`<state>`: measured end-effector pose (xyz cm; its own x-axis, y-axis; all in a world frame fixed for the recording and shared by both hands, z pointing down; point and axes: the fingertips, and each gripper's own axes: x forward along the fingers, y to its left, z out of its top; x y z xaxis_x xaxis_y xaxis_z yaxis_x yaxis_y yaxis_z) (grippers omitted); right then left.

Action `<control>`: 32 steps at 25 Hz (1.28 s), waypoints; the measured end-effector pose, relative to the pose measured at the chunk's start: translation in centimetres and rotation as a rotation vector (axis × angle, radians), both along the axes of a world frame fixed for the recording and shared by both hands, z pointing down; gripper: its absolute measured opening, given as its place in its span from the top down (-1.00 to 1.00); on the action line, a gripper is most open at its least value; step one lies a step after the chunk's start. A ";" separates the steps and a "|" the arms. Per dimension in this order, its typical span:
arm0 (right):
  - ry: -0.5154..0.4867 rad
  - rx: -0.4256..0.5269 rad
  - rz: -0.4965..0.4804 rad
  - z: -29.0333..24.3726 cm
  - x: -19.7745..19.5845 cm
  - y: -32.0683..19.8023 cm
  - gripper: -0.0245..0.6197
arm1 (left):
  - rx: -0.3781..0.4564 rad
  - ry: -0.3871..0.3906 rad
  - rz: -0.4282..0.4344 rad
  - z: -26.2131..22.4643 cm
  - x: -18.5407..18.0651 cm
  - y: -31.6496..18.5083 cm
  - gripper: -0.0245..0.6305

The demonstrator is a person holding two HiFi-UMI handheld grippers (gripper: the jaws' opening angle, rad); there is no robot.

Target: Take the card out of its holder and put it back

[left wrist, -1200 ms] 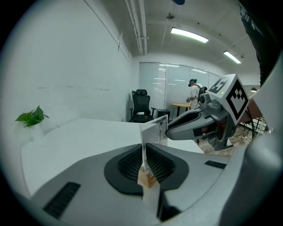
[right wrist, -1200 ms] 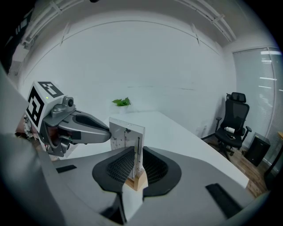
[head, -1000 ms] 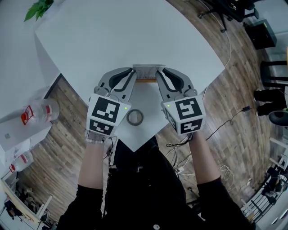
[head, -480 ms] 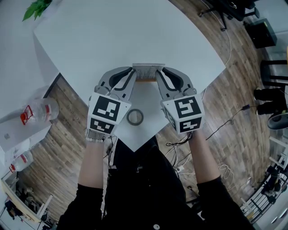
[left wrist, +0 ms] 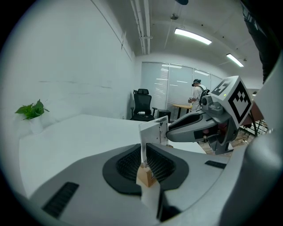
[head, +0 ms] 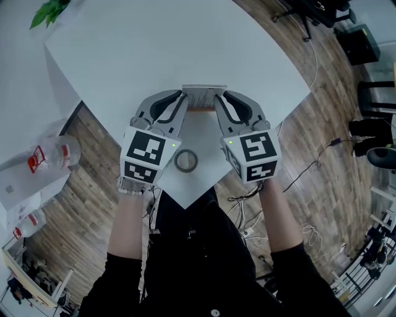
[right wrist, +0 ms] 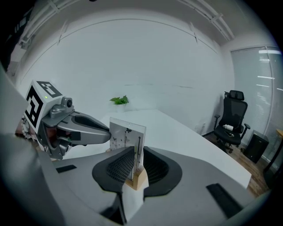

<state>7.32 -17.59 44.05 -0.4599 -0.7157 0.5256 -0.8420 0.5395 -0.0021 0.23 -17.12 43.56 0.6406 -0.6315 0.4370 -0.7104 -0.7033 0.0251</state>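
Observation:
A clear card (head: 204,95) with dark print stands upright in a small wooden holder (head: 201,110) near the white table's (head: 154,49) front edge. My left gripper (head: 184,103) grips its left end and my right gripper (head: 218,103) its right end. In the left gripper view the pads close tightly on the card's edge (left wrist: 154,130), with the wooden holder (left wrist: 146,174) just below. In the right gripper view the jaws stand a little wider, against the wooden holder (right wrist: 136,178), and the card (right wrist: 126,134) rises between them.
A roll of tape (head: 185,161) lies on the table between my wrists. A plastic bottle (head: 52,155) sits on a side surface at the left, and a plant (head: 52,12) at the far corner. An office chair (right wrist: 232,119) stands beyond the table.

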 end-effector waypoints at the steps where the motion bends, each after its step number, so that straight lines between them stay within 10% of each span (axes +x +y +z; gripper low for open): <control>1: -0.001 0.000 0.003 0.0 0.0 0.0 0.65 | -0.001 0.002 -0.003 0.0 0.0 0.0 0.81; 32: -0.076 0.281 0.084 -14.6 0.8 6.1 0.77 | 0.260 0.025 -0.051 -15.6 -4.4 5.6 0.87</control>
